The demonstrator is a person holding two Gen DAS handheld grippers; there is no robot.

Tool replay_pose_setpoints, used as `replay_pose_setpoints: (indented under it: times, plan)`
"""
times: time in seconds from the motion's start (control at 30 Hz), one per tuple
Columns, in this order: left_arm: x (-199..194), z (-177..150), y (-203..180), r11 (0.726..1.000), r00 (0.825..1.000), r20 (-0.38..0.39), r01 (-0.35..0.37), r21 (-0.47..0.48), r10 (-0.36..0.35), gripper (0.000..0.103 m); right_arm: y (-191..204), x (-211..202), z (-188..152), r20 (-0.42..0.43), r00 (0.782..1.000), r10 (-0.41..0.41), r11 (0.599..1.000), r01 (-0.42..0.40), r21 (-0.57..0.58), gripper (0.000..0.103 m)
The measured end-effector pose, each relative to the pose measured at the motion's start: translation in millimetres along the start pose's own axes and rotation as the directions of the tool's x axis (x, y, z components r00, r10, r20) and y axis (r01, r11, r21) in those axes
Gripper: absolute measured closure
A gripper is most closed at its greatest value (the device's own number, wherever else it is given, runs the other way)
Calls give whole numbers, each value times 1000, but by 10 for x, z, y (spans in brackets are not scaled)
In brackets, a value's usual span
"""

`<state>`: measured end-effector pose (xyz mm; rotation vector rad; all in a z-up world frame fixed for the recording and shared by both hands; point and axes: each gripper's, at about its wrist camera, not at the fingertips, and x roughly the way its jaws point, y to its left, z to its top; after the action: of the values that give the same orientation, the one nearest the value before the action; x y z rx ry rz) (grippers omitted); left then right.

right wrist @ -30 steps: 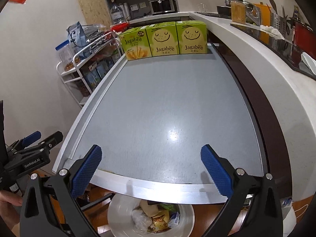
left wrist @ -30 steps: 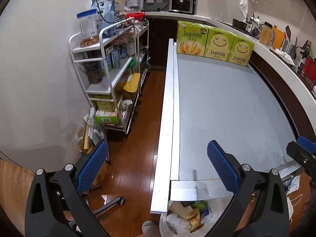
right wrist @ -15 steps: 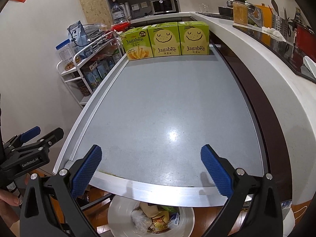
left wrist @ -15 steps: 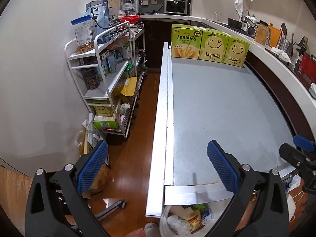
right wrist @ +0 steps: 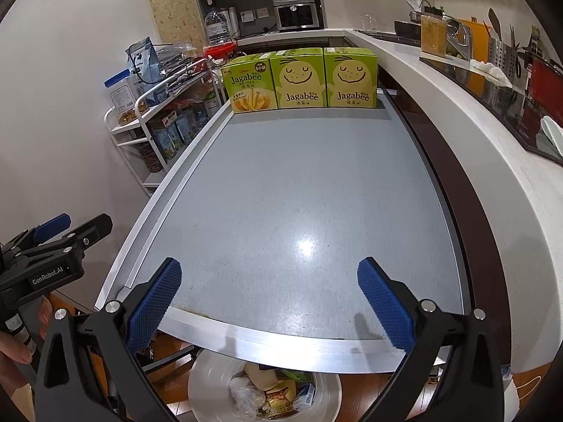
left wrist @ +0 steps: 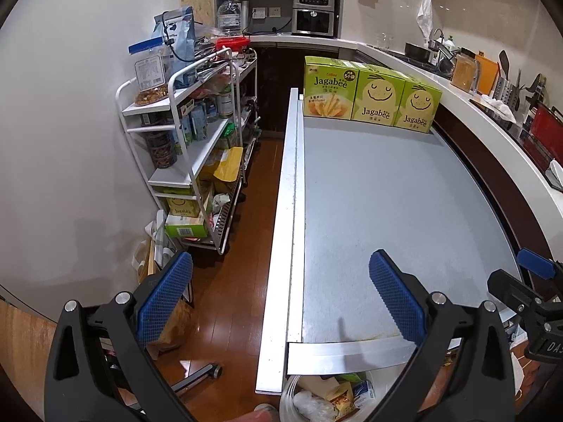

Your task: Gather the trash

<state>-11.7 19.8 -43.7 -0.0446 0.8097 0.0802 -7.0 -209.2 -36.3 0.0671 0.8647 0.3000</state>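
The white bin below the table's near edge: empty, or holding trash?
Holding trash: wrappers and a crumpled bag lie inside the white bin.

A matt grey table top [right wrist: 299,190] is edged with brushed metal; beside the table, glossy wooden flooring [left wrist: 242,253] and a white-painted metal rack [left wrist: 183,147] are seen

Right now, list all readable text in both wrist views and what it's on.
"Jagabee": front of each of the three green boxes at the table's far end.
"5": round badge on the leftmost box; the characters beside it are too small.
"GenRobot.AI": label on the left gripper body.
"Jagabee": box on the rack's lower shelf.
"DA...": cut-off label on the right gripper.
Rack packages: unreadable.
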Motion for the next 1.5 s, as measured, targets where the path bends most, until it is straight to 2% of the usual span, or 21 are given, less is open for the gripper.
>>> replay_pose_setpoints:
  times: [0.17, 1.1, 1.2, 1.33, 1.5]
  plan:
    - [-7, 10, -9, 1000, 1000, -2, -15, -4, 15, 2, -6, -28, 22, 7, 1000, -1, 1000, 1, -1, 5]
    - [-66, 68, -72, 1000, 1000, 8, 18, 6, -18, 2, 32, -44, 43, 8, 1000, -10, 1000, 10, -20, 5]
    - [-58, 95, -71, 1000, 1000, -24, 10, -4, -10, 2, 47, -48, 54, 10, 1000, -9, 1000, 9, -26, 5]
    - [-63, 119, -56, 1000, 1000, -14, -24, 1, 24, 2, 46, -56, 64, 14, 1000, -8, 1000, 8, -28, 5]
    - [-79, 134, -66, 1000, 1000, -4, -20, 7, 20, 2, 48, -61, 67, 14, 1000, -6, 1000, 7, -30, 5]
